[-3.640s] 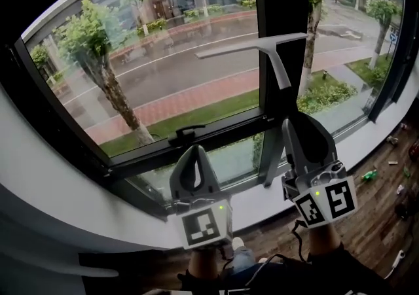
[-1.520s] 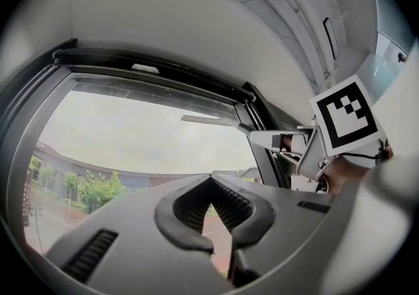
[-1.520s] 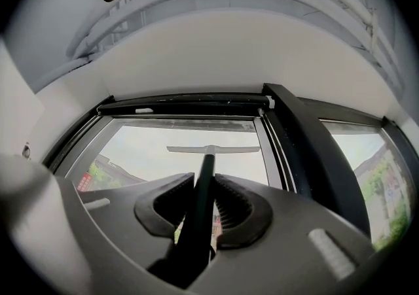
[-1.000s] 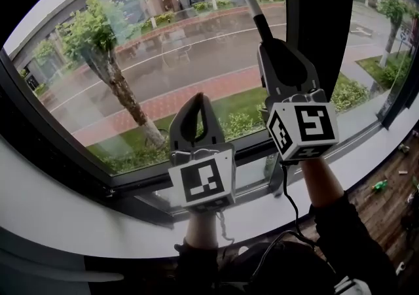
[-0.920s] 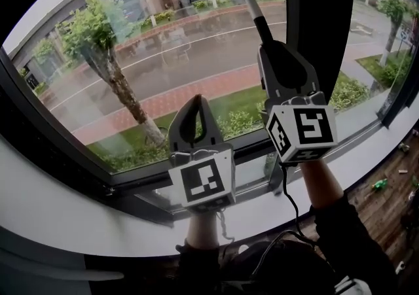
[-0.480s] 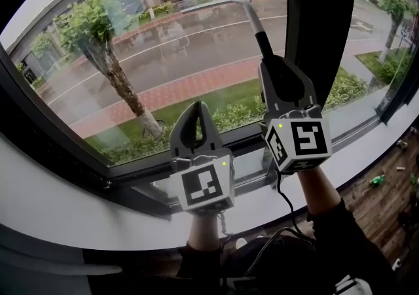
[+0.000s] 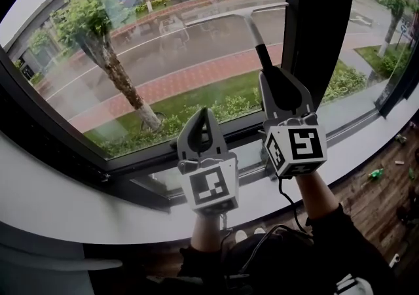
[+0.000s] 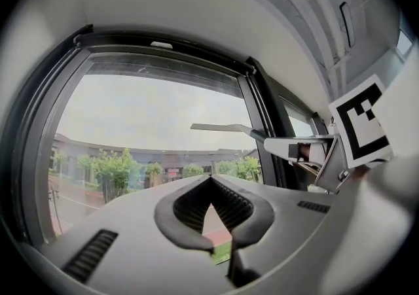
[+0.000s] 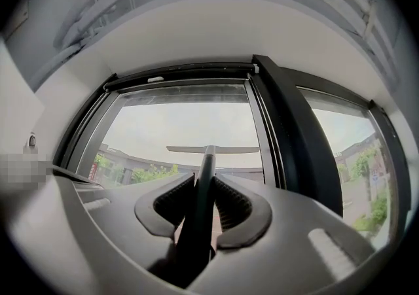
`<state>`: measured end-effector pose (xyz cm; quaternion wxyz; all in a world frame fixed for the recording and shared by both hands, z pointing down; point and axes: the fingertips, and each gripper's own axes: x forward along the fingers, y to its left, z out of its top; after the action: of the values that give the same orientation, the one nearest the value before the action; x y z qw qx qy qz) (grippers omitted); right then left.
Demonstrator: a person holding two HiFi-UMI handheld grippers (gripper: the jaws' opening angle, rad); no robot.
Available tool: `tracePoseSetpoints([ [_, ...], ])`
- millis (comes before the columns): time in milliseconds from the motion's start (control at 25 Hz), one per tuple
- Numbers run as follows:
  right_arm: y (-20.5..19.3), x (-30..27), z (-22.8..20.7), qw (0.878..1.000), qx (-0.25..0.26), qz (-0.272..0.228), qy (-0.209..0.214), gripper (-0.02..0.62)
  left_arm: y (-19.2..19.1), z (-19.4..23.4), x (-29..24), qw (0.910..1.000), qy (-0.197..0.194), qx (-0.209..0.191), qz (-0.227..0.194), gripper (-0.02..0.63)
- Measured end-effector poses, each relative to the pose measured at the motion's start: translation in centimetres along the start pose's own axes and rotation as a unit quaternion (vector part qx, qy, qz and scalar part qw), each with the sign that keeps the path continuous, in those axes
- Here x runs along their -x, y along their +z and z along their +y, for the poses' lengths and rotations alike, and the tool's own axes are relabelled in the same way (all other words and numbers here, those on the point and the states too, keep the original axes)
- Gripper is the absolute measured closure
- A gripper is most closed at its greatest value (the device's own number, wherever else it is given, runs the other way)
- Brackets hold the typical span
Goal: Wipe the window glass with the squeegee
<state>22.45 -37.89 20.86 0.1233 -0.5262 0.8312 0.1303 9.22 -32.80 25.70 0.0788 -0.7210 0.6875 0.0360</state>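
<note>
**A:** Head view first: where's the squeegee (image 7: 251,25)?

**B:** High on the pane. Its blade (image 7: 222,17) lies roughly level across the glass (image 7: 163,65), with its right end just beside the dark mullion (image 7: 317,32). The handle (image 7: 263,57) runs down into the right gripper (image 7: 273,79).

**A:** Is that grip firm?

**B:** In the right gripper view the jaws are clamped on the handle, one ribbed pad on each side. The handle runs straight out between them to the blade. Holding it in line with the jaws like that, I'd say, sends the arm's pull straight down the handle and sets the blade square to the stroke.

**A:** Is the blade on the glass?

**B:** It looks pressed to it, but I can't be sure of contact from these angles. The handle does lean toward the pane, which suits a wiping pass.

**A:** And the left gripper (image 7: 204,114)?

**B:** Lower, beside the right one, in front of the bottom rail (image 7: 131,163). Its own view shows the jaws closed tip to tip with nothing between them, only the street showing through the gap. It seems parked out of the blade's path, since one tool does this job.

**A:** How far along?

**B:** I'd judge mid-stroke on the right-hand strip of the pane, with glass below the blade to cover before the rail. The thing to watch is the blade end catching the mullion.
</note>
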Motion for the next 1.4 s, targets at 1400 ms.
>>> tracePoseSetpoints([
  [1400, -13.1, 6.3, 0.8, 0.987, -0.017, 0.159, -0.003, 0.500, -9.2, -1.7, 3.2, 0.9957, -0.020, 0.001, 0.090, 0.606],
])
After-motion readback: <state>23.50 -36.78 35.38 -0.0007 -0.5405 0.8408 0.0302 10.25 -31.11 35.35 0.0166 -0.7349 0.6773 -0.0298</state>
